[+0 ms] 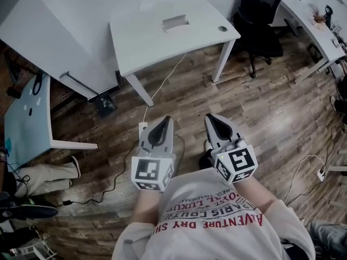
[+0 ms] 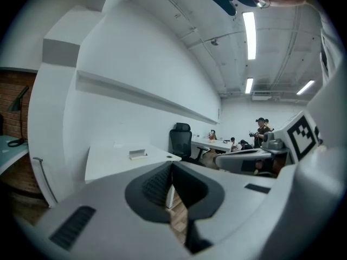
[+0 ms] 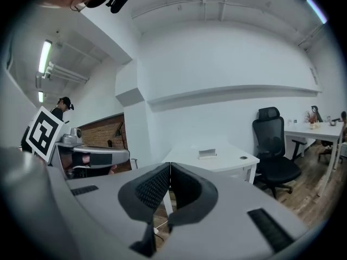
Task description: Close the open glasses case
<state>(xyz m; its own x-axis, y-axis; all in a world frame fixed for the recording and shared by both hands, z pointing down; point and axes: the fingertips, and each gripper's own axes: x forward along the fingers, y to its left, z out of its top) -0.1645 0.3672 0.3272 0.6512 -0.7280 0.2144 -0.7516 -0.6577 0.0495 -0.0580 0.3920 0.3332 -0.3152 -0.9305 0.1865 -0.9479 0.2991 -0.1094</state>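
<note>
**A:** Where's the glasses case?

**B:** Upper middle of the head view, small and pale. It lies on the white table, well apart from both grippers.

**A:** How will it handle?

**B:** Probably light, stiff and hinged. It may skid, so steady the base and press the lid's free edge.

**A:** Jaws?

**B:** The left gripper and right gripper sit low centre, both pressed together, holding nothing.

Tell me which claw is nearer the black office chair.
Right. The right claw is held below and left of the black office chair in the head view, well apart from it. The left claw is beside the right one, farther left, so farther away.
</note>
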